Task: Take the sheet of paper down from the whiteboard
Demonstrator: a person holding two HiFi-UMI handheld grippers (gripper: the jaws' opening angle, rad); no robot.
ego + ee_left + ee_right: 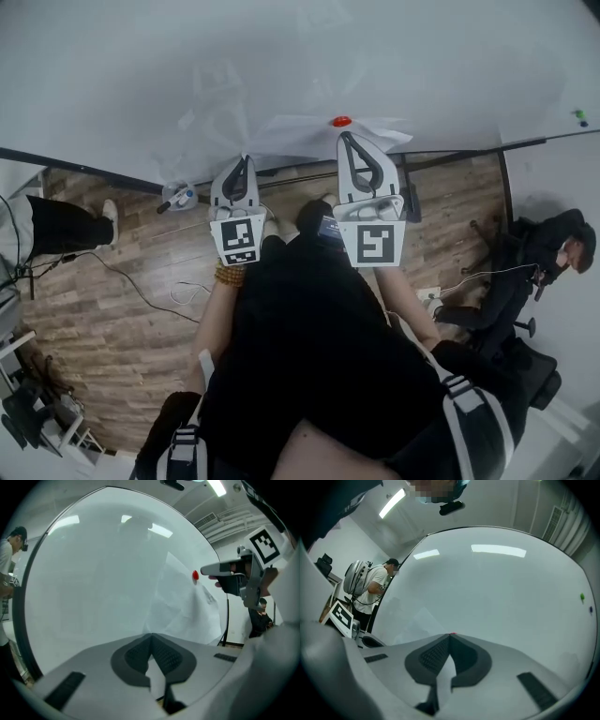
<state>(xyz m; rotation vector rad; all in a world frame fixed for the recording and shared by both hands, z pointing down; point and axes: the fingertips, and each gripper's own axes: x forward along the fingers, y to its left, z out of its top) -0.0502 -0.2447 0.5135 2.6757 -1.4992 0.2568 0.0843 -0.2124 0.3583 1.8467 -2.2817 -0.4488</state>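
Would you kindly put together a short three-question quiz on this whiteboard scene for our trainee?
1. True or false: a blue magnet pins the sheet of paper to the whiteboard.
2. The right claw points at: A the red magnet; B the floor; C a chair.
3. Fill in: the left claw's jaws are ___ (apart/together).
Key: 1 false; 2 A; 3 together.
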